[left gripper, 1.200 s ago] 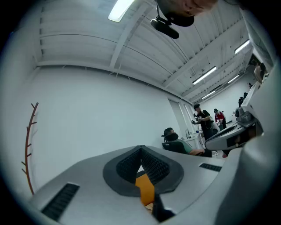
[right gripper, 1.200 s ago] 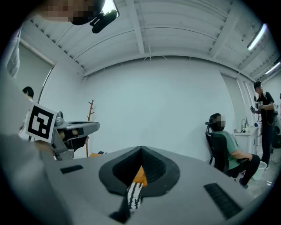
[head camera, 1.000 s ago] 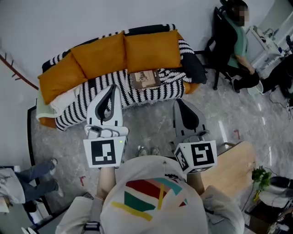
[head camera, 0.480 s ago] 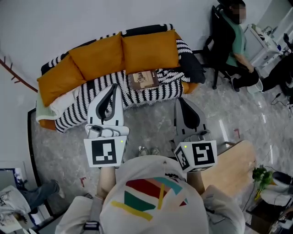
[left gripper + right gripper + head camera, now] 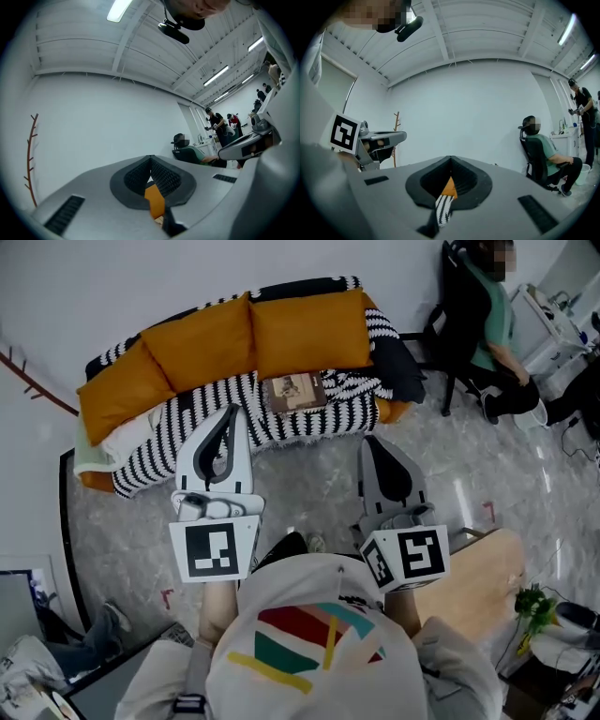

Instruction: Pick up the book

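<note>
Ahead, flat rectangular book (image 5: 295,393) on striped throw (image 5: 291,426), plump orange cushions (image 5: 309,334), left gripper (image 5: 231,416) and right gripper (image 5: 375,442) both closed, empty.

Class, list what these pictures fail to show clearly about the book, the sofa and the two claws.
1. Book: head view, cover print too small to read.
2. Sofa: in both gripper views, the bodies of the left claw and right claw hide all but slivers.
3. Bystander: head view, cut off by the lower left edge.
</note>
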